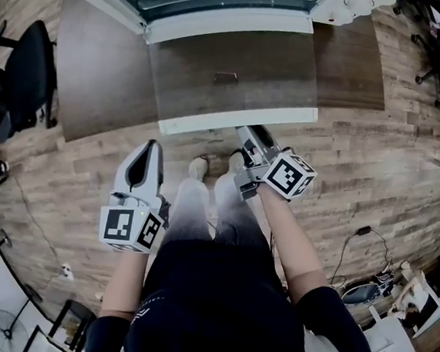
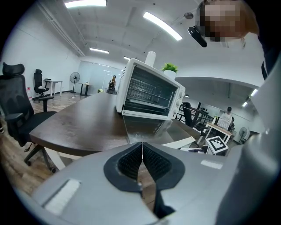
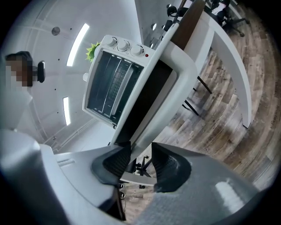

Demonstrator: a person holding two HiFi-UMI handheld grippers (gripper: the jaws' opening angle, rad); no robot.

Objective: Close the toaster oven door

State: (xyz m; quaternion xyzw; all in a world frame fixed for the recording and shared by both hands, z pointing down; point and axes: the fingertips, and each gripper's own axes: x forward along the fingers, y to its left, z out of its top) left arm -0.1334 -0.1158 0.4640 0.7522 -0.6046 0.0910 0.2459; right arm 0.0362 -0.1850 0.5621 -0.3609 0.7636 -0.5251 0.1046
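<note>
no readable text, labels or numbers

The person wears a dark top (image 1: 213, 325) with short sleeves (image 1: 335, 318) — it looks almost black. The trousers (image 1: 192, 207) are pale grey, and the shoes (image 1: 198, 166) are light too. The left gripper (image 1: 151, 148) and the right gripper (image 1: 252, 136) have smooth shells, grey and white. Each one carries a cube (image 1: 130, 227) — white, with black square marks on its sides. Inside the jaws sit black pads (image 2: 129, 160) with lots of tiny ridges.
</note>
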